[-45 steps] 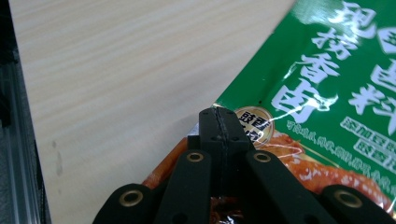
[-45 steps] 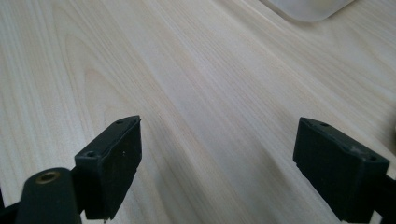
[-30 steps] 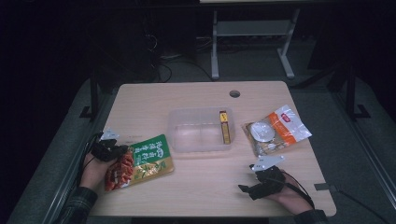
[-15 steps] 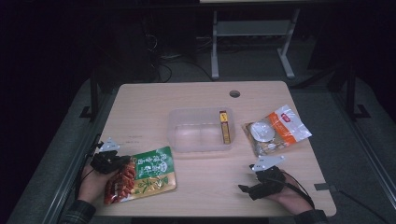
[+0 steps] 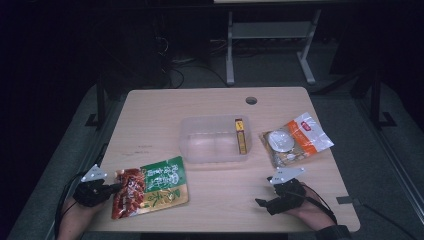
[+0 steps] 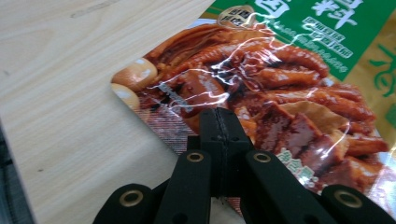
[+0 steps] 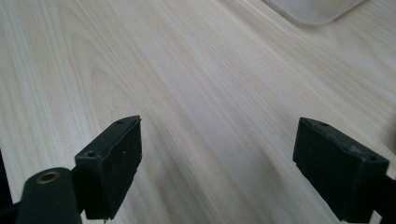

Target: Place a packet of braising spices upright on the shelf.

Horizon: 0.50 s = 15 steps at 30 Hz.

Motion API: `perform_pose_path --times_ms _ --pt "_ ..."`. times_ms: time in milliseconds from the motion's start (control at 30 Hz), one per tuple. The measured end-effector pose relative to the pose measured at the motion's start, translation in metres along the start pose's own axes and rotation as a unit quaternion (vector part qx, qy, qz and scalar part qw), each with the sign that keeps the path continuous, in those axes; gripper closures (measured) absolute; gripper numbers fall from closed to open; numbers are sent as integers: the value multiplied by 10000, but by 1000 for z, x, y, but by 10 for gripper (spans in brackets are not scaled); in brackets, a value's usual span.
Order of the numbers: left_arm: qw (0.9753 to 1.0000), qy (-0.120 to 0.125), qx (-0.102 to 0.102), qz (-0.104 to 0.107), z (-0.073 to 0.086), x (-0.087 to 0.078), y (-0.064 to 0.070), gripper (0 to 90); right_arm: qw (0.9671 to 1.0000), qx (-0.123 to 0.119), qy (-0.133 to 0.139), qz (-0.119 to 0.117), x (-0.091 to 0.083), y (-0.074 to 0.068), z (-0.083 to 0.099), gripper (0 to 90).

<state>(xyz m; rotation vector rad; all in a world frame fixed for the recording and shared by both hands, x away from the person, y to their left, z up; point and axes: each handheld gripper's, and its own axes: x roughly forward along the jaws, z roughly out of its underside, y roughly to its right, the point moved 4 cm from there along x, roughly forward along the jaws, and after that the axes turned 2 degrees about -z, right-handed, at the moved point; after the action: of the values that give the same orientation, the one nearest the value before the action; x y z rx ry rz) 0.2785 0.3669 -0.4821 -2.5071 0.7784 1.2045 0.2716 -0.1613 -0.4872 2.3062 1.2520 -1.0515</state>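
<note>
Glossy green-and-red foil snack pouch (image 5: 151,186): flat at the table's near-left corner, long axis running rightward from the left gripper (image 6: 219,122), jaws clamped on its edge (right gripper (image 7: 217,161) gaping, idle).

In the left gripper view, the snack pouch (image 6: 289,93) runs off the top and right edges, its print too cropped to read.

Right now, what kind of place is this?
Probably a lab or workshop data-collection station: a wooden table with a cable hole, cables on the floor, and a metal stand in the dark behind.
</note>
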Motion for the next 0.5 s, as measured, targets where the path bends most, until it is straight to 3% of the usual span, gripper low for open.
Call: perform_pose_path --times_ms 167,367,500 --pt "9994 -45 261 234 -6 8 12 900 10000 -10 -34 -13 2 1 0 151" --pt "9986 -64 437 283 -8 10 14 900 10000 -20 -41 -29 3 1 0 152" --pt "9981 -106 486 356 -8 10 12 900 9994 -38 155 -307 15 -10 -22 212"
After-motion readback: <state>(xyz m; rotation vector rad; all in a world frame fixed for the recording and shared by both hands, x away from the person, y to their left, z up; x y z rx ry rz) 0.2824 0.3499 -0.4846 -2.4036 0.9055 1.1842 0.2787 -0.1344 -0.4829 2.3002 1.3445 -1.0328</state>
